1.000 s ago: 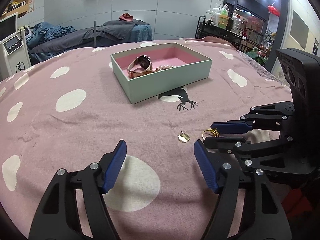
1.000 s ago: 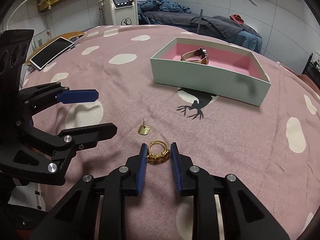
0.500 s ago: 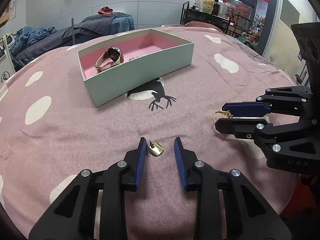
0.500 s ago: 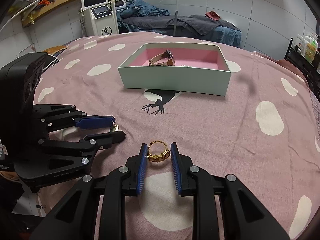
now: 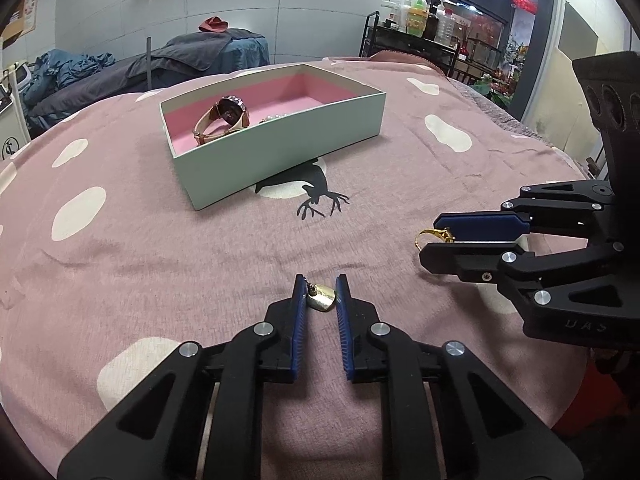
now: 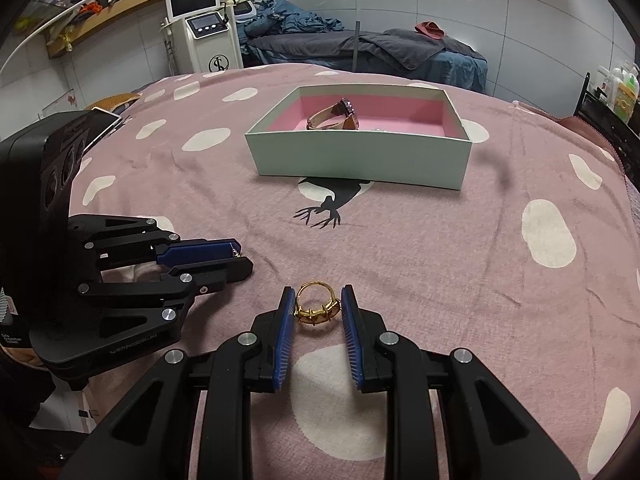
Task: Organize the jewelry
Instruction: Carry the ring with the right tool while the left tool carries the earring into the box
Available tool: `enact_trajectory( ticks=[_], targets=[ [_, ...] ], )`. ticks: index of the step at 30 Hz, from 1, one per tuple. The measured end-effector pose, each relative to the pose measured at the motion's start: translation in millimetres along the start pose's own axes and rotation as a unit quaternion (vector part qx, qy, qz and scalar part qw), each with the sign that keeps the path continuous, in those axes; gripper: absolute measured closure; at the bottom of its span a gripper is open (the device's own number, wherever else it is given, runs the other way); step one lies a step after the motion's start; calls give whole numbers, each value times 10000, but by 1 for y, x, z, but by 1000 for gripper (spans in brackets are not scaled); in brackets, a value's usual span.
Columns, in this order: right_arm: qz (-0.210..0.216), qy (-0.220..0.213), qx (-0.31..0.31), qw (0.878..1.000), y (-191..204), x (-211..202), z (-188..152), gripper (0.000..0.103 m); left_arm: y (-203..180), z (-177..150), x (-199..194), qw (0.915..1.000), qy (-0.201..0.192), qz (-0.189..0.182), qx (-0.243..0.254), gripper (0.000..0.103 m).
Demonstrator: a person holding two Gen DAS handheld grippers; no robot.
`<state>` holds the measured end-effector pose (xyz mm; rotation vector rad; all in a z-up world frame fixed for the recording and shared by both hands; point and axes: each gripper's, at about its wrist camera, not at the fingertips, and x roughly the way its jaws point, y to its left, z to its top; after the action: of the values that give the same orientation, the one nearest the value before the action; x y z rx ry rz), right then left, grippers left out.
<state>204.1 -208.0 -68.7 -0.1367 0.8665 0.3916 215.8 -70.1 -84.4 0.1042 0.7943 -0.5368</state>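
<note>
Pink cloth (image 5: 160, 264) with pale spots covers the whole table, and on it, well beyond both grippers, sits the mint-green box (image 5: 280, 156) with its pink lining, set at a slant so one long wall faces the hands. Inside it a rose-gold watch (image 5: 224, 120) lies against the near wall, with what looks like a string of small beads beside it, too small to be sure of. Nearer, the right gripper (image 6: 316, 308) holds a gold ring (image 6: 316, 306) between its blue pads, closed on the band from either side, the ring lying nearly flat with its setting toward the camera. The left gripper (image 5: 320, 298) has just been closing, and its pads now sit against both sides of a small gold earring (image 5: 322, 300), which looks pinched rather than merely straddled; the little post sticks out toward the left pad. Whether that earring is lifted off the cloth I cannot tell. What matters next, I would judge, is that the box lies straight ahead and above both sets of fingers, its open top facing up, so each piece has to be raised over the near wall before it is let go. From the left-hand view the box stands slightly to the left, so that hand seems a shade nearer to it.
</note>
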Motion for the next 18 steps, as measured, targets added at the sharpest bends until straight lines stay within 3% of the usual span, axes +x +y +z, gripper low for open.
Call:
enact_trajectory(
  ticks=[10,18],
  targets=[
    [352,-272,-57,9990,0,-20,25,80,8,22,-35,9992,-406,11,-14,88],
    [191,-671,-86,9975,-14,-27,68,80,17,64,-43,9975,-670,143,160,88]
  ],
)
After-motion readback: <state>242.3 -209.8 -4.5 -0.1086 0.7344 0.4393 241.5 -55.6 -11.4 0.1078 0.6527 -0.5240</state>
